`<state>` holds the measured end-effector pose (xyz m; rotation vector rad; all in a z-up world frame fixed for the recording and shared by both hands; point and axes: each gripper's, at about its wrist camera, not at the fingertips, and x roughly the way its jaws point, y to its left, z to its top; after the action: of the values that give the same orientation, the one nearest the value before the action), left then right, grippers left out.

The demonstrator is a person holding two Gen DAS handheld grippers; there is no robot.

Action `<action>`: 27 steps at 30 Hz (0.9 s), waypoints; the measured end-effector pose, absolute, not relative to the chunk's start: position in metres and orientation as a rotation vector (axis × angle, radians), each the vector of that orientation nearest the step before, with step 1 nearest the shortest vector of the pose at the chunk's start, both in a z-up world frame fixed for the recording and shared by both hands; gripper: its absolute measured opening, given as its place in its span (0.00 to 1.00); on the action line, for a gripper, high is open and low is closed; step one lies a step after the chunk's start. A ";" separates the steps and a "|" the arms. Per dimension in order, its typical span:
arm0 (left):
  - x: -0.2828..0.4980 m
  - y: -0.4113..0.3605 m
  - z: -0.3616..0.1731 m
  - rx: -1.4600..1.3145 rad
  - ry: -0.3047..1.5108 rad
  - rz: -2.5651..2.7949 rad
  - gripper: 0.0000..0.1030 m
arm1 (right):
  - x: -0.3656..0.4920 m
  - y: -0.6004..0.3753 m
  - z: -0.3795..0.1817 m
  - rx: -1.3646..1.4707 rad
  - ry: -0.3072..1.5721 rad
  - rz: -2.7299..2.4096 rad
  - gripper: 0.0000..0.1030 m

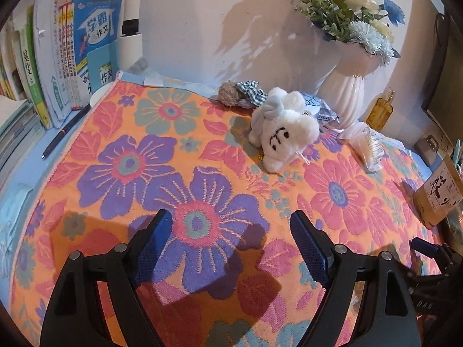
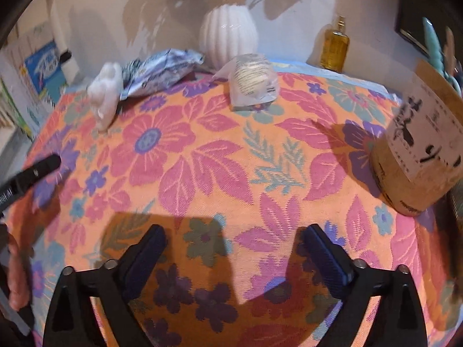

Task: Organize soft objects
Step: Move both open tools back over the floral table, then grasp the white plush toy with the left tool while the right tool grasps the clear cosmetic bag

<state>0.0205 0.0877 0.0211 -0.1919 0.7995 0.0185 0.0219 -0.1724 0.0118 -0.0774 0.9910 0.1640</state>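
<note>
Left gripper (image 1: pixel 231 225) jaws spread wide, nothing between them, hovering over the near part of the floral towel (image 1: pixel 121 156). Right gripper (image 2: pixel 235 241) also spread wide and empty, over the near-right part of the same towel (image 2: pixel 202 156); right wrist view is motion-blurred.

White plush toy (image 1: pixel 282 128) lies on the towel at far centre, face with black stitched marks turned toward the camera, grey-blue bow on its head. In the right wrist view the same plush (image 2: pixel 105 95) sits far left, blurred. Just behind it, far side: a brown fuzzy ball (image 1: pixel 228 92) touching a blue-white checked cloth piece (image 1: pixel 250 89). Crumpled blue-white plastic packet (image 2: pixel 162 70) just right of the plush, beside the vase. Clear wrapped pack (image 2: pixel 253 82) on the towel far right of centre, near the vase base; same pack (image 1: pixel 367 141) right of the plush in the left view.

White ribbed vase (image 1: pixel 345 86) with blue and white flowers (image 1: pixel 356 20) stands at the far edge against the wall. Amber bottle (image 2: pixel 335 44) right of the vase. Brown paper box (image 2: pixel 416 150) with black characters at right edge of the towel. Books (image 1: pixel 69 57) upright far left; black pen (image 1: pixel 65 131) lying beside the towel's left edge
</note>
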 end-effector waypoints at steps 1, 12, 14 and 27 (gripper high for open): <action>0.021 0.088 0.022 -0.195 0.803 0.016 0.81 | 0.022 -0.171 0.011 -0.088 0.993 0.164 0.99; 0.025 0.101 0.017 -0.265 0.860 0.021 0.81 | 0.025 -0.174 0.011 -0.071 1.025 0.192 1.00; 0.024 0.103 0.020 -0.272 0.862 0.020 0.81 | 0.024 -0.174 0.012 -0.069 1.035 0.190 1.00; 0.073 0.104 0.094 -0.391 0.809 -0.047 0.81 | 0.078 -0.194 0.081 0.070 1.011 0.220 1.00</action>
<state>0.0726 0.1035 0.0941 -0.3914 0.8093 -0.0473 0.0778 -0.1945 0.0808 0.0703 1.0110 0.2200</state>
